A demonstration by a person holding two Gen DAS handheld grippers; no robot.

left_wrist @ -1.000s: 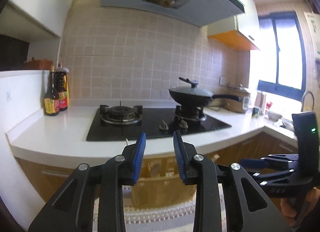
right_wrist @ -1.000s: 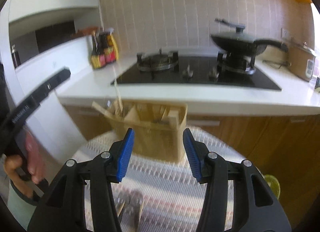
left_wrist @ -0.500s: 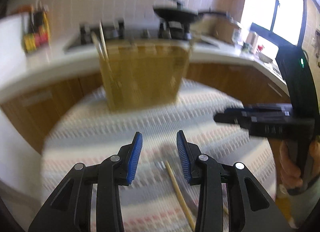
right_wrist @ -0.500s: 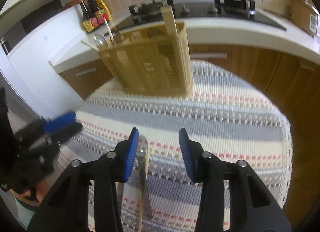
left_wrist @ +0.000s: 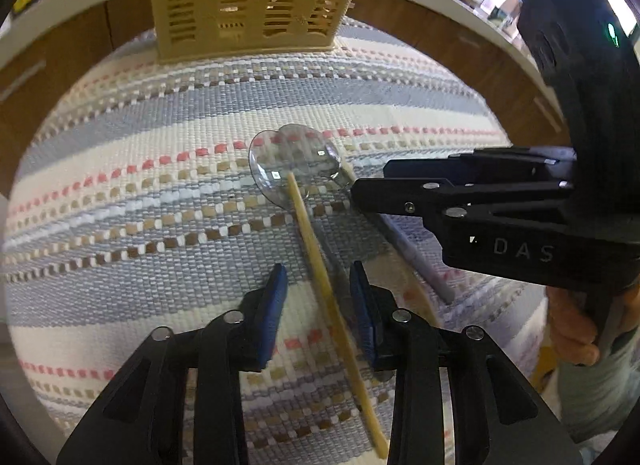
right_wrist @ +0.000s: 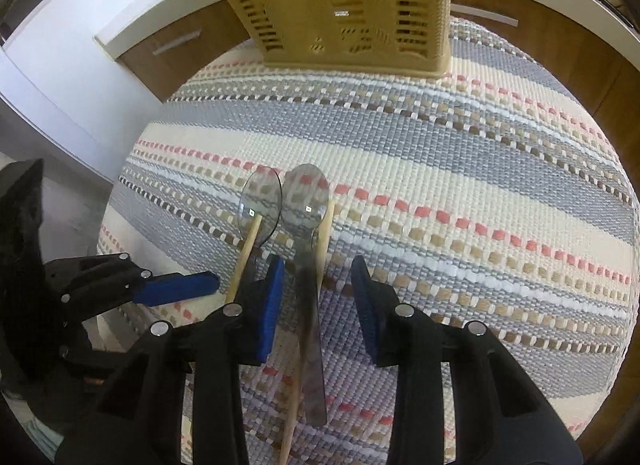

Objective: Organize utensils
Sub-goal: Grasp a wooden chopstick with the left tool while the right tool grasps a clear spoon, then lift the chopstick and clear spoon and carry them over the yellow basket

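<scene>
Left claw (left_wrist: 318, 297) agape, straddling chopstick (left_wrist: 320, 277) (untouched)

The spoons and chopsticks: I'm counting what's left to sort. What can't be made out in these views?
- Left wrist view: right gripper hides the right spoon's handle and the second chopstick.
- Right wrist view: its own finger covers the left spoon's handle and the left chopstick's lower end.
- Both views: the top edge cuts off the basket, so its contents are unseen.

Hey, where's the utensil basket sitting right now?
The utensil basket stands upright at the far edge of the striped mat, beyond the two spoons, top centre in both views.
</scene>
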